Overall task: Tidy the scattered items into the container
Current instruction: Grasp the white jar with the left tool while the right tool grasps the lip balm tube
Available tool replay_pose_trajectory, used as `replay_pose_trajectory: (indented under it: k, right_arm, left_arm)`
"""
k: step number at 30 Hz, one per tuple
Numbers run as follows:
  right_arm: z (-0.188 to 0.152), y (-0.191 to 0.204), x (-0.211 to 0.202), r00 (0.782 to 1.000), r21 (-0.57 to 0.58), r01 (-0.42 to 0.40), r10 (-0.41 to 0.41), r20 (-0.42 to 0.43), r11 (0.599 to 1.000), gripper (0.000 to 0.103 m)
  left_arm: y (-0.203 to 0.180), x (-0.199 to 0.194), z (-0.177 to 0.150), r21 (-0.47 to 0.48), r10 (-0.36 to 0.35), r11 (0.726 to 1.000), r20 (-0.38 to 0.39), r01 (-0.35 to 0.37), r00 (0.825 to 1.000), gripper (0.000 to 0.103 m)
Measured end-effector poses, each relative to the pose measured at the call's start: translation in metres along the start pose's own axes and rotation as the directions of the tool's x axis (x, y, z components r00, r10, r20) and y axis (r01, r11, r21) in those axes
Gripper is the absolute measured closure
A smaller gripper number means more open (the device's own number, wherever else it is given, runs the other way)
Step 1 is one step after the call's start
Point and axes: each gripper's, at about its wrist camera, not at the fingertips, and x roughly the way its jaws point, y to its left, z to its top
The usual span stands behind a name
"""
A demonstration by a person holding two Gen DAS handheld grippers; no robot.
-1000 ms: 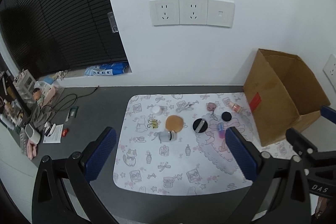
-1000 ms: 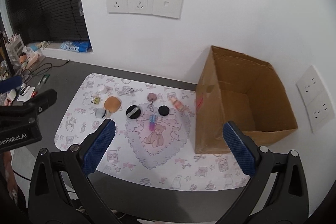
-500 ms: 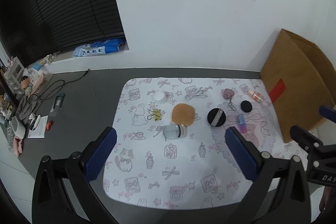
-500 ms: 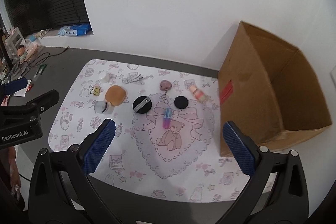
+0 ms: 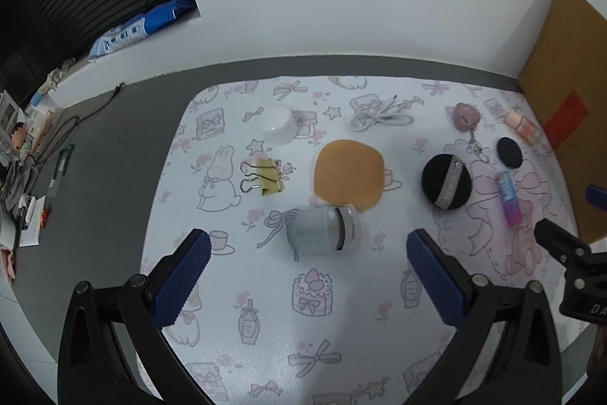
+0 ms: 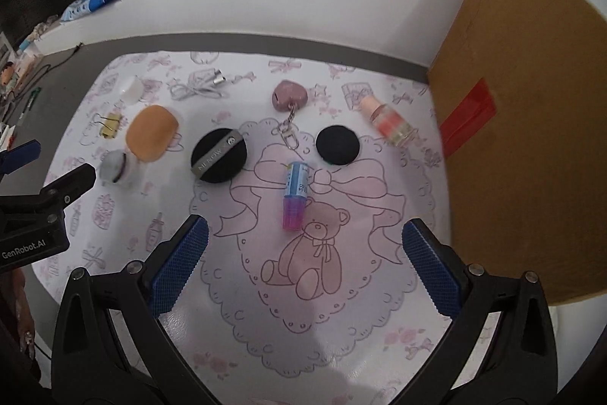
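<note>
Both grippers wide, holding nothing. My left gripper (image 5: 307, 255) lined up on small jar (image 5: 323, 229) mid-frame, right gripper (image 6: 303, 243) on lip balm (image 6: 295, 195). Next: drop, pinch, haul to cardboard box (image 6: 531, 124) right side.

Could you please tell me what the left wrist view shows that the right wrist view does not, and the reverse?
Only the left wrist view shows the left gripper, jaws open, in line with the toppled clear jar. Only the right wrist view shows the right gripper, jaws open, in line with the pink and blue tube. Both show the cardboard box, orange puff and black puff.
</note>
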Motion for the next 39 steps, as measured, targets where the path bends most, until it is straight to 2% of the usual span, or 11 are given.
replay_pose_trajectory:
  k: [9,16,25,27,29,34,35,36,38,39]
  right_arm:
    - [0.0,0.0,0.047,1.0,0.017,-0.005,0.005,-0.022,1.0,0.0]
    - [0.0,0.002,0.066,1.0,0.002,0.003,-0.003,-0.025,1.0,0.0]
    - [0.001,0.004,0.081,0.999,0.013,-0.015,0.016,-0.043,1.0,0.003]
    - [0.002,0.002,0.081,0.999,0.025,-0.025,0.026,-0.045,0.999,0.003]
    - [0.001,0.004,0.08,0.999,0.024,-0.026,0.027,-0.043,0.999,0.005]
    - [0.001,0.012,0.074,0.999,0.001,-0.036,0.036,-0.041,0.999,0.019]
    - [0.001,0.013,0.073,0.998,-0.005,-0.038,0.038,-0.04,0.999,0.021]
    - [0.002,0.015,0.072,0.998,-0.009,-0.04,0.04,-0.039,0.999,0.027]
    - [0.003,0.016,0.069,0.998,-0.016,-0.041,0.041,-0.037,0.999,0.044]
    - [0.003,0.016,0.068,0.999,-0.016,-0.04,0.04,-0.037,0.999,0.059]
  left_arm:
    - [-0.003,0.039,0.001,0.013,0.003,1.0,-0.013,-0.003,1.0,0.0]
    - [-0.003,0.056,-0.001,0.01,-0.009,1.0,-0.026,0.009,1.0,0.0]
    - [0.001,0.073,-0.001,-0.018,-0.081,0.997,-0.064,0.081,0.995,0.0]
    - [0.001,0.073,-0.002,-0.008,-0.075,0.997,-0.056,0.074,0.996,0.002]
    - [-0.001,0.071,-0.003,0.005,-0.079,0.997,-0.044,0.08,0.996,0.008]
    - [-0.003,0.067,-0.002,0.024,-0.088,0.996,-0.035,0.088,0.996,0.021]
    - [-0.003,0.064,-0.002,0.029,-0.084,0.996,-0.023,0.085,0.996,0.033]
    - [-0.003,0.062,-0.002,0.033,-0.076,0.997,-0.011,0.076,0.997,0.046]
    - [-0.003,0.061,-0.001,0.036,-0.073,0.997,-0.011,0.073,0.997,0.046]
    - [-0.002,0.061,0.0,0.035,-0.074,0.997,-0.013,0.075,0.997,0.046]
